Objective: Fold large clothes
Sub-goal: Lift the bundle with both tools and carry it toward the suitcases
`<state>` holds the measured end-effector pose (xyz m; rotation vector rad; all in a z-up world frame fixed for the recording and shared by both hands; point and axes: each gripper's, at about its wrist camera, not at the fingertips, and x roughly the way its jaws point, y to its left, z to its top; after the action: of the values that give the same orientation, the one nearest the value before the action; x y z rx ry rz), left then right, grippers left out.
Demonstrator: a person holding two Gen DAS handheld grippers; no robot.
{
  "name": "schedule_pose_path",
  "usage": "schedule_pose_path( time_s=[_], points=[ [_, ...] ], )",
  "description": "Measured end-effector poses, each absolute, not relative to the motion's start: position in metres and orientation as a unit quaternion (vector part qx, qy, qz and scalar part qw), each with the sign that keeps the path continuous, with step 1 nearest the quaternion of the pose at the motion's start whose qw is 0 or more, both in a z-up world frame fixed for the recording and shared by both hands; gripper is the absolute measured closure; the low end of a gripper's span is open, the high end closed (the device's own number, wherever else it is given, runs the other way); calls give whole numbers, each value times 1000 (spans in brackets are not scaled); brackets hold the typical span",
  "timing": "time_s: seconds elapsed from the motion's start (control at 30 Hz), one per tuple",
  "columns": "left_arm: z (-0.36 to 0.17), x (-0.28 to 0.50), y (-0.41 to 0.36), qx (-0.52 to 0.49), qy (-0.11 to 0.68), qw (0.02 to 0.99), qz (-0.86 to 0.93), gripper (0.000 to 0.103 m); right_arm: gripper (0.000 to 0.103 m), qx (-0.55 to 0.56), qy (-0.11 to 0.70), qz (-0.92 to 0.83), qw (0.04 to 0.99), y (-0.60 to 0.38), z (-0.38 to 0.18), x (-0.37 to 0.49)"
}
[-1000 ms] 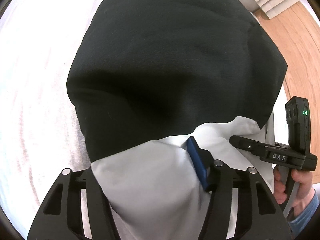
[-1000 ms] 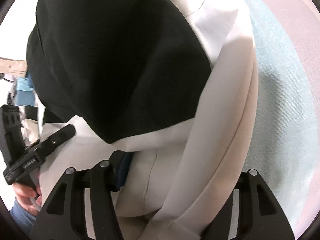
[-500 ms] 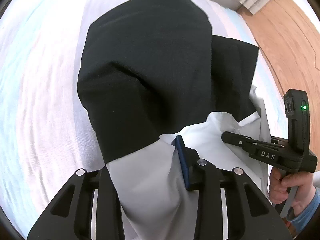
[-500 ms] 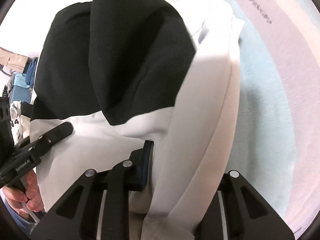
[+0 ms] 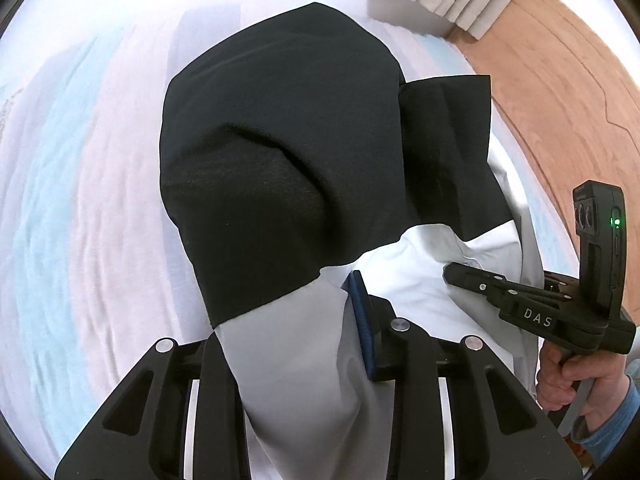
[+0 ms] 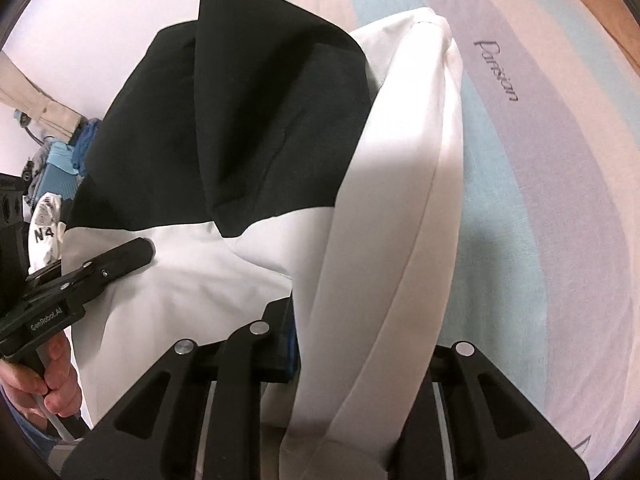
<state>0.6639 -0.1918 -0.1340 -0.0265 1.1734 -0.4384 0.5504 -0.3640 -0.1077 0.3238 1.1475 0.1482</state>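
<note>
Fingers on both the left gripper (image 5: 296, 320) and right gripper (image 6: 320, 344) have just clamped on the black-and-white garment (image 5: 280, 152), now lifted off the striped bedsheet (image 6: 540, 200), so folding can start.

Ahead of the left gripper (image 5: 294, 344), the hanging garment (image 5: 280, 152) blocks the way. To its left the bed sheet (image 5: 80, 200) lies bare; to its right the right gripper (image 5: 452, 272) crowds close.
</note>
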Motion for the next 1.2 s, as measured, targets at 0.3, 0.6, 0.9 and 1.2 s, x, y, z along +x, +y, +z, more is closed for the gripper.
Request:
schedule_pose_path(
  time_s=[0.3,0.6,0.9,1.2],
  points=[
    [-77,621,-207,20,524,831,-185,74,85,157,505,98,843,-352,-64,506],
    [-10,610,-144,19,493,854,-162,74,85,129,472,109,865,-288,-12,476],
    [44,592,-6,26,461,869,-177,74,85,107,444,91,885,-153,34,461],
    [85,585,186,31,450,876,-170,74,85,108,436,108,887,18,66,479]
  ],
)
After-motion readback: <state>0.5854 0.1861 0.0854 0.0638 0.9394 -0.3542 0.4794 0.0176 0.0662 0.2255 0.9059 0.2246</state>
